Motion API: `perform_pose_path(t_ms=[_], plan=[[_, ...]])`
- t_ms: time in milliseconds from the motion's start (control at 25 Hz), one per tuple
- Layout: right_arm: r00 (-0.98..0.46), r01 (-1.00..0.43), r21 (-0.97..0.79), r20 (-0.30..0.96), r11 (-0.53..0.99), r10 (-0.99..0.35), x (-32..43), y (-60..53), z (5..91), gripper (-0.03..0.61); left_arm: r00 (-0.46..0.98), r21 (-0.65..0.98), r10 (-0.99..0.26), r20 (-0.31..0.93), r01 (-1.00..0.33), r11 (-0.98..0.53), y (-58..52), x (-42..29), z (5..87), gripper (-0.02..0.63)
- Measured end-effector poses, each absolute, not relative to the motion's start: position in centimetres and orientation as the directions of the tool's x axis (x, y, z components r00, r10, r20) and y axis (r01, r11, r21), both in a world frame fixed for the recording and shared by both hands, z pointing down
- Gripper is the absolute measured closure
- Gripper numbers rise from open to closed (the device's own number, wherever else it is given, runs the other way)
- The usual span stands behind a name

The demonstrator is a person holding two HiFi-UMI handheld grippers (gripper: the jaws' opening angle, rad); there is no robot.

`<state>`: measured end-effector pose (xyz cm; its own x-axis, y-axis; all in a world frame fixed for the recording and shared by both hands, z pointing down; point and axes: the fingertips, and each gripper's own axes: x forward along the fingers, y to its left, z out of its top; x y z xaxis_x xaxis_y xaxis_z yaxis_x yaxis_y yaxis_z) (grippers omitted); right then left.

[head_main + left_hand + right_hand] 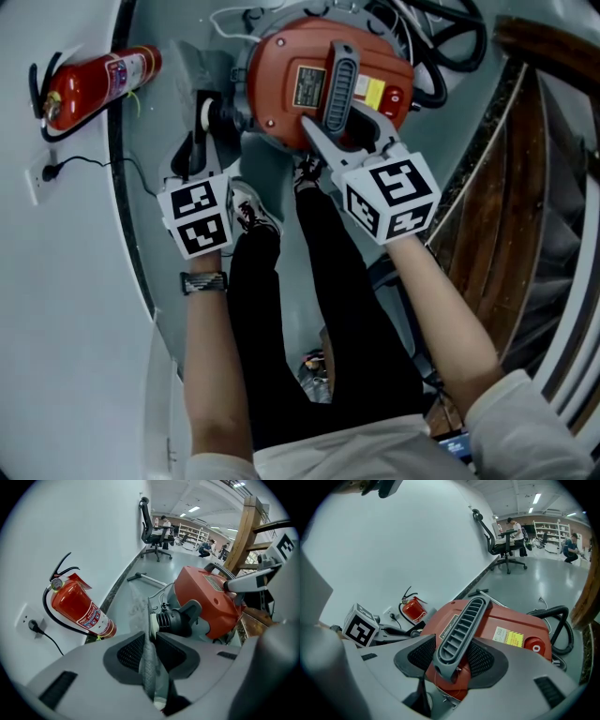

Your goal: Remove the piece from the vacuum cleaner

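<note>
In the head view, the black hose (448,56) was cut off by the top edge. The left gripper's (195,150) marker cube hid the rear of its jaws, so I could not tell there what they held. A small shiny thing (314,375) low in the centre was too blurred to name.

In the left gripper view, the thin grey piece (147,667) had its lower end out of sight between the pads.

In the right gripper view, the vacuum cleaner (511,620) below its handle (461,630) lay mostly behind the right gripper's (457,656) body. The yellow label's (508,637) print was too small to read.
</note>
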<state>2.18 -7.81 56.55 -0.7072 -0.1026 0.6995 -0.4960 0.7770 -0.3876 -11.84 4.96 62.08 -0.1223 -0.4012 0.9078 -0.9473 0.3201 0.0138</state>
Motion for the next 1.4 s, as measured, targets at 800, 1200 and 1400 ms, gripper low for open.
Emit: perform_pose_path(t_ms=[800, 1200, 1400], plan=[[-0.715, -0.484, -0.385, 0.691, 0.786, -0.102, 2.2, -7.8, 56.5, 0.365, -0.124, -0.007, -0.389, 0.913, -0.958, 0.288, 5.0, -13.2, 62.3, 0.561], [-0.717, -0.481, -0.388, 0.69, 0.787, -0.098, 2.2, -7.8, 56.5, 0.365, -0.129, -0.005, -0.389, 0.912, -0.953, 0.304, 5.0, -13.4, 62.4, 0.56], [-0.72, -0.477, -0.389, 0.687, 0.788, -0.097, 2.1, -7.8, 56.5, 0.365, -0.121, 0.02, -0.395, 0.911, -0.942, 0.334, 4.9, -13.5, 62.4, 0.56]])
